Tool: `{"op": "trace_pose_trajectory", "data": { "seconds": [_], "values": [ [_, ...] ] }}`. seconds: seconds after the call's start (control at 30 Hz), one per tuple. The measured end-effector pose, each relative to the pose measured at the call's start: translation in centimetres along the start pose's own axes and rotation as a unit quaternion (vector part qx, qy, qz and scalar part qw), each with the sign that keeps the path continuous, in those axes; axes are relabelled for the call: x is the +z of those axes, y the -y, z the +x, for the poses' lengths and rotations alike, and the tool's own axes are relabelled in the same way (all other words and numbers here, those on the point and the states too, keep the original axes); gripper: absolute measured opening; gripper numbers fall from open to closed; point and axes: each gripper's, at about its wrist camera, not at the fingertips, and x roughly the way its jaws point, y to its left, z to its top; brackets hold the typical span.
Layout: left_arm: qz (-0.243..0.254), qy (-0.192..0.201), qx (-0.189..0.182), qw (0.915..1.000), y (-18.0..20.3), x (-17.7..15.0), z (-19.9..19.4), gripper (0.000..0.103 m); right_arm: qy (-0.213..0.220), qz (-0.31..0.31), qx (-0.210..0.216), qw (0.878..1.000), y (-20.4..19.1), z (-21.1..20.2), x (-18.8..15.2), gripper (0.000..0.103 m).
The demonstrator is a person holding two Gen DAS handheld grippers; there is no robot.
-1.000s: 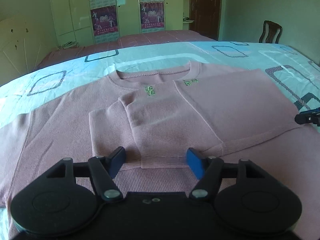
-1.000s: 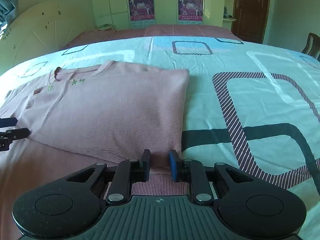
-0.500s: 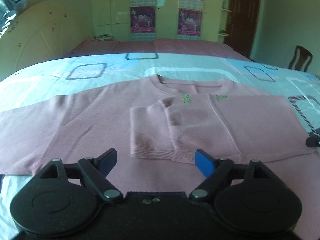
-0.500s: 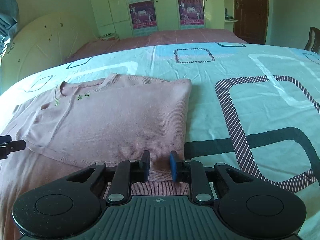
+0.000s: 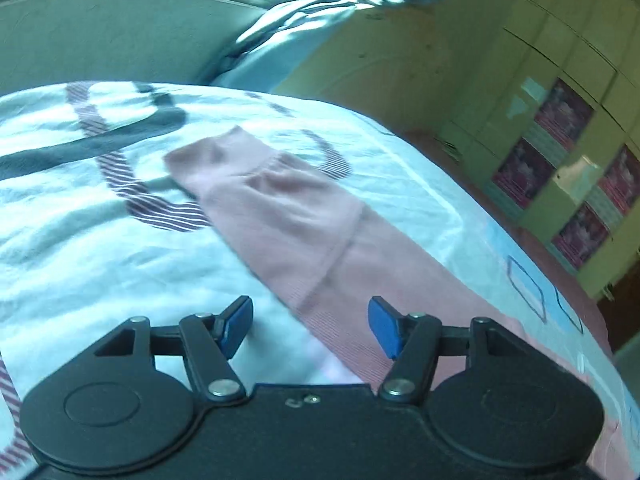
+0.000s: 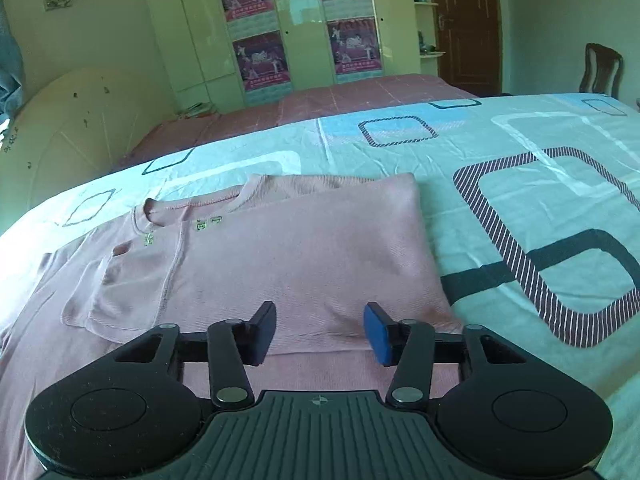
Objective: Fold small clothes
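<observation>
The left tool (image 5: 310,322) has swung out over the sweater's (image 6: 280,264) sleeve (image 5: 280,216), jaws apart and closing, sleeve beyond them. The right tool (image 6: 320,330) is opening, empty, over the folded hem. The sweater lies mid-bed (image 6: 500,168).

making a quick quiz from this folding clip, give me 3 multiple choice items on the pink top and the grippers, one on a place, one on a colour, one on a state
1. Where does the pink top lie?
A. on a chair
B. on the patterned bedsheet
C. on the floor

2. What colour are the pads on the left gripper?
A. blue
B. red
C. yellow

3. What is the right gripper holding?
A. a sleeve
B. the collar
C. nothing

Key: 1 B, the sheet shows around the top. 2 A, both fingertips are blue. 3 C, its jaws are opening above the folded hem with no cloth pinched.
</observation>
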Motion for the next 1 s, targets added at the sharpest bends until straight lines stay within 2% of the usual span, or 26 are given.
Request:
{"op": "trace_pose_trajectory", "data": {
  "seconds": [0.1,0.27,0.4,0.47,0.53,0.57,0.63,0.7,0.87,1.0],
  "values": [
    [-0.048,0.003,-0.023,0.9986,-3.9,1.9,1.3,0.045,0.000,0.015,-0.008,1.000,-2.7,0.0,-0.3,0.046],
    [-0.043,0.006,-0.046,0.9980,-4.7,3.9,3.3,0.045,0.006,0.034,-0.007,0.999,-6.5,0.0,0.7,0.046],
    [-0.105,0.016,-0.075,0.9915,-6.4,5.2,5.0,0.043,0.019,0.030,-0.008,0.999,-8.5,-0.5,1.5,0.046],
    [-0.153,0.019,-0.091,0.9838,-7.8,5.2,5.4,0.038,0.022,0.027,-0.009,0.999,-9.0,-0.8,1.7,0.046],
    [-0.176,0.015,-0.090,0.9802,-8.7,5.3,5.9,0.021,0.023,0.026,-0.012,0.999,-8.9,-1.1,1.6,0.046],
    [-0.165,0.004,-0.078,0.9832,-8.7,5.5,6.2,0.016,0.020,0.028,-0.014,0.999,-8.7,-1.1,1.5,0.046],
    [-0.097,-0.008,-0.052,0.9939,-7.2,6.2,6.3,0.012,0.011,0.037,-0.022,0.999,-8.0,-1.0,1.2,0.046],
    [-0.053,-0.008,-0.034,0.9980,-5.5,6.7,5.9,0.012,0.008,0.046,-0.027,0.999,-7.1,-1.1,0.8,0.046],
    [0.003,0.004,-0.068,0.9977,-1.1,6.2,4.1,0.011,0.008,0.047,-0.027,0.999,-5.6,-1.6,0.1,0.046],
    [0.085,-0.002,-0.126,0.9885,6.1,3.1,1.7,0.011,0.013,0.047,-0.018,0.999,-4.5,-2.0,0.2,0.046]
  ]
}}
